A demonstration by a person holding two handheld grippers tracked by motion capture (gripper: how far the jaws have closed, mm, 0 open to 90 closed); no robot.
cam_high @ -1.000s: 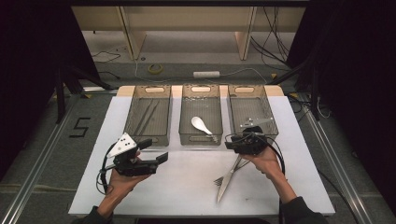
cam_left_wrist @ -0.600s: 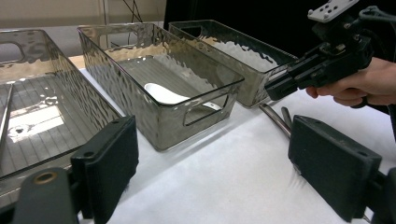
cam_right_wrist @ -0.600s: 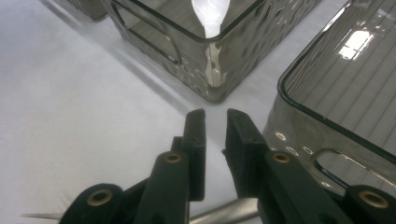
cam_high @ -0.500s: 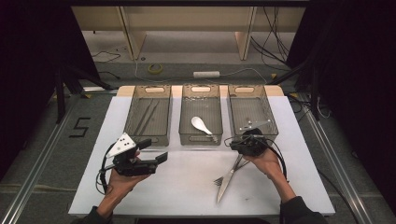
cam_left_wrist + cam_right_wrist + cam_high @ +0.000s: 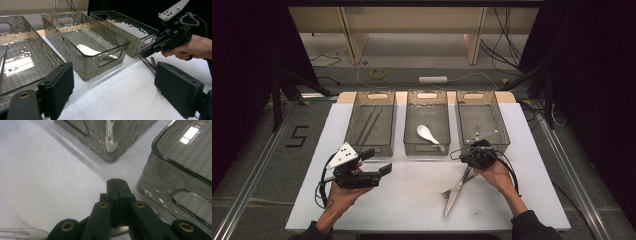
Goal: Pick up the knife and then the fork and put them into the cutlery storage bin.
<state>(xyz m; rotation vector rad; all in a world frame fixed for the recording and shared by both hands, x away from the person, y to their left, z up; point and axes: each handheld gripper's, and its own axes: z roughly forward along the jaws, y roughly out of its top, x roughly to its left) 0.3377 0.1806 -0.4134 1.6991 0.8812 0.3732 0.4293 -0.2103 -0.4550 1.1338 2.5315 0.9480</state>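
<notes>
Fingers of the right gripper (image 5: 472, 167) had just pressed together on the steel knife (image 5: 458, 190) lying beside a fork (image 5: 452, 189) on the white desk (image 5: 412, 200); left gripper (image 5: 379, 172) stayed spread.

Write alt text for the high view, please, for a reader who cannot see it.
The right gripper, held in a person's hand, is shut on the handle end of a knife or fork lying on a white table. The left gripper hovers open at the left. Behind stand three clear bins; the middle bin holds a white spoon.
</notes>
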